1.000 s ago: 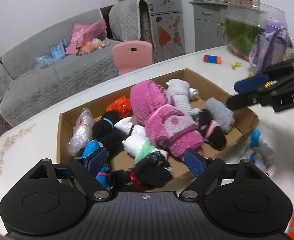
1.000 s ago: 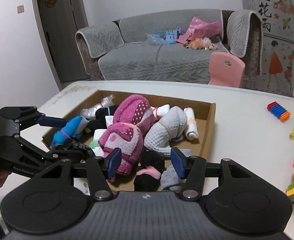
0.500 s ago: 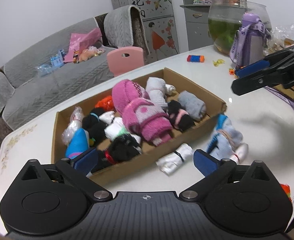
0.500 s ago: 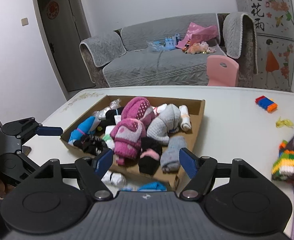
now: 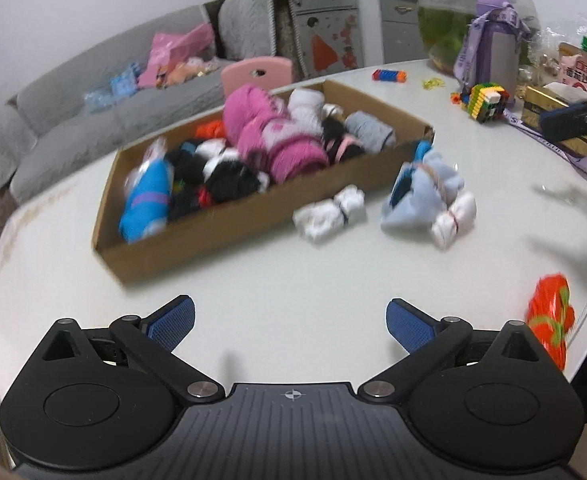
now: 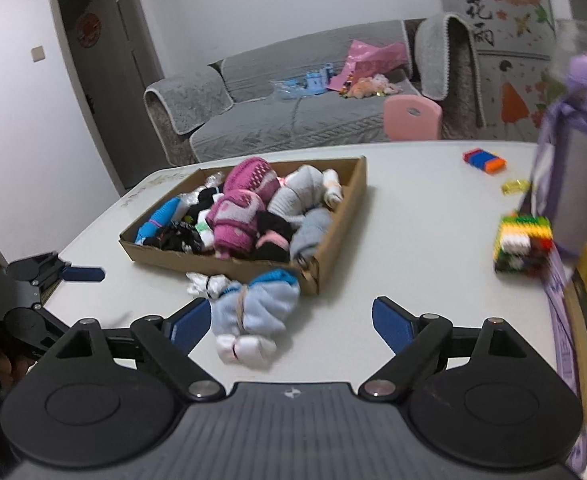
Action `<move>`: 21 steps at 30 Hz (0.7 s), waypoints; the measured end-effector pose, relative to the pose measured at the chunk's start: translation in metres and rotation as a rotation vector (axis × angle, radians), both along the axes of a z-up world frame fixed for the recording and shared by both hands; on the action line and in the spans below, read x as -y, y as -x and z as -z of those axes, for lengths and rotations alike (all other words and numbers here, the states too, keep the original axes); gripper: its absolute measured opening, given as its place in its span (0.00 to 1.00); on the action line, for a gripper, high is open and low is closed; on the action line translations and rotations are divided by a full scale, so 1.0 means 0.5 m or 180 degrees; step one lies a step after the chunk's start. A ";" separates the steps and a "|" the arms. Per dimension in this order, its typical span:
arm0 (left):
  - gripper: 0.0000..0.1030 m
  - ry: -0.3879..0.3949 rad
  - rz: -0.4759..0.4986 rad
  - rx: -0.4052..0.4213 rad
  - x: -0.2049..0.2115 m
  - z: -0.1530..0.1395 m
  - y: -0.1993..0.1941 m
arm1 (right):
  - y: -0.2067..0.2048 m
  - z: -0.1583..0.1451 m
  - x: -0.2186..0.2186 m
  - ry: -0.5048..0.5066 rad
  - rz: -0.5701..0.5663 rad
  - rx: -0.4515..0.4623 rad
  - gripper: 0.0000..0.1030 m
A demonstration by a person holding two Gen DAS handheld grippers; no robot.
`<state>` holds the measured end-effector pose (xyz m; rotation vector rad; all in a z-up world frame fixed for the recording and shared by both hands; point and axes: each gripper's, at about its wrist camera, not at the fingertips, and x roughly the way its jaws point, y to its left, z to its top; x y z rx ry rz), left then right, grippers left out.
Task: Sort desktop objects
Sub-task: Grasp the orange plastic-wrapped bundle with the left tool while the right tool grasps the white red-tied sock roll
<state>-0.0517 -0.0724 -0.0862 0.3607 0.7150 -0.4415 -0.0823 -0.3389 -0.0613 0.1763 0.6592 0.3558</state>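
Observation:
A cardboard box on the white table holds several rolled socks, among them a big pink pair. In front of it lie a white sock bundle and a light blue bundle. An orange sock lies near the table's right edge. My left gripper is open wide over bare table, short of the box. My right gripper has its jaws opening; the light blue bundle lies just past its left pad, not pressed. One of the left gripper's pads shows at the far left.
A purple bottle, a glass bowl, a block toy, a yellow box and a small striped block crowd the table's right side. A pink chair and a grey sofa stand behind.
Both grippers have drawn back from over the box and opened wider. The box now sits farther off, and the white and light blue bundles have come into view before it.

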 end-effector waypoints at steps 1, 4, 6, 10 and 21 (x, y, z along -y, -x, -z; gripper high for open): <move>1.00 0.0064 -0.0018 -0.0039 -0.009 0.003 0.011 | 0.009 0.003 0.002 -0.0016 -0.0004 -0.0013 0.84; 1.00 0.0215 -0.0010 -0.0076 -0.028 0.004 0.051 | 0.044 0.012 -0.008 -0.0025 -0.0154 -0.0023 0.84; 1.00 0.0382 0.0084 -0.0122 -0.027 -0.001 0.080 | 0.065 0.015 -0.023 0.0037 -0.0277 -0.0009 0.85; 1.00 0.0416 0.0430 -0.0050 0.034 -0.011 0.129 | 0.071 0.017 -0.040 0.0114 -0.0321 0.0007 0.87; 1.00 0.0188 0.0978 -0.0039 0.185 0.054 0.143 | 0.058 0.039 -0.064 0.0160 -0.0270 0.0042 0.87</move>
